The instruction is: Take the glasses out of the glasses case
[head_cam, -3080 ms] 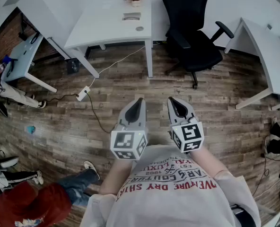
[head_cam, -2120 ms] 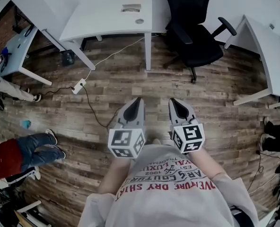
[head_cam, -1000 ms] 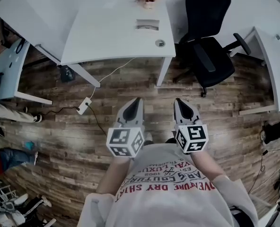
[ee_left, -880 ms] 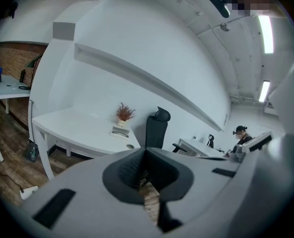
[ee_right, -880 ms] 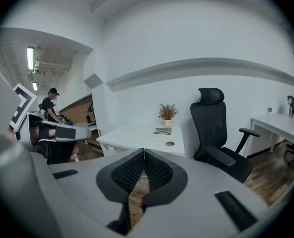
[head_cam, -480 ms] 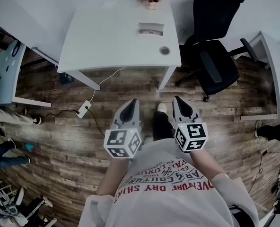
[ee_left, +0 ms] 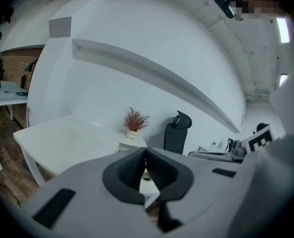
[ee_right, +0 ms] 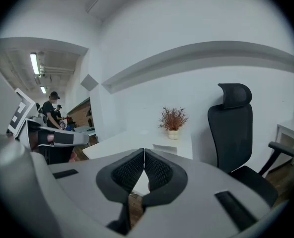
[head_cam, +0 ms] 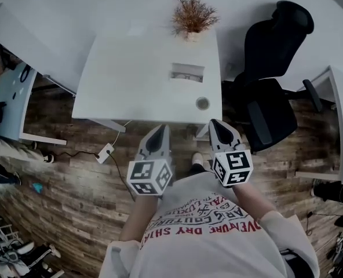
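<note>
Person is standing at the near edge of a white table [head_cam: 131, 80], holding both tools at waist height, side by side but apart.

- Left gripper [head_cam: 158, 136]: jaws are pressing together, pads meeting along one line, nothing between them. The tip is hanging just short of the table's near edge.
- Right gripper [head_cam: 218, 131]: jaws likewise pressing together, pinching nothing. From the head view its tip is overlapping the near right corner of the table.
- Glasses case [head_cam: 187, 72]: lying flat toward the right side of the table, well beyond both tips, just in front of a potted dried plant [head_cam: 193, 17] at the far edge. Cannot tell whether it is open or closed.
- A round cable port [head_cam: 203, 103] is sitting between the case and the near right corner.
- A black office chair [head_cam: 273, 97] is crowding the table's right edge; wide tabletop is stretching left of the case.
- A power strip [head_cam: 105, 153] is lying on the wooden floor [head_cam: 73, 201] under the near left edge.
</note>
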Demonstrator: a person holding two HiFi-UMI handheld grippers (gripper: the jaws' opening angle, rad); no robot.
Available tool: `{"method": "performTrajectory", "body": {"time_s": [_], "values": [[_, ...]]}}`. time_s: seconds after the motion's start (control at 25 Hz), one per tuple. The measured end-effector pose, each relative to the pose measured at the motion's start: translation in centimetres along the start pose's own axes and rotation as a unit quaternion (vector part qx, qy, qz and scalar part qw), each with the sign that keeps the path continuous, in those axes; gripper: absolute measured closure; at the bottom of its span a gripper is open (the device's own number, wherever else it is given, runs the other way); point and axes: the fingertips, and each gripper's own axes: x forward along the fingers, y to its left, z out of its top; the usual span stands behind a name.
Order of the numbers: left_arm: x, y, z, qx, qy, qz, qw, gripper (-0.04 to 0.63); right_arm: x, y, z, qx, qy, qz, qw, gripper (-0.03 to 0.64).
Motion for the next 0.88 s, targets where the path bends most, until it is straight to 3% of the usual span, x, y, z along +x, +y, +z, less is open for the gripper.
{"method": "performTrajectory", "body": {"time_s": [0.52,0.88], "values": [[12.5,1.7,3.9,-0.029,0.001,0.039,0.9988,0.588,10.8,-7.7,3.5,0.008,0.023,0.052,0.998,0.604],[17.8,4.2,4.6,-0.027,0.017,0.015,0.9994,0.588,15.5,-8.5,3.1,0.007,0.059,0.044,0.997,0.604]]}}
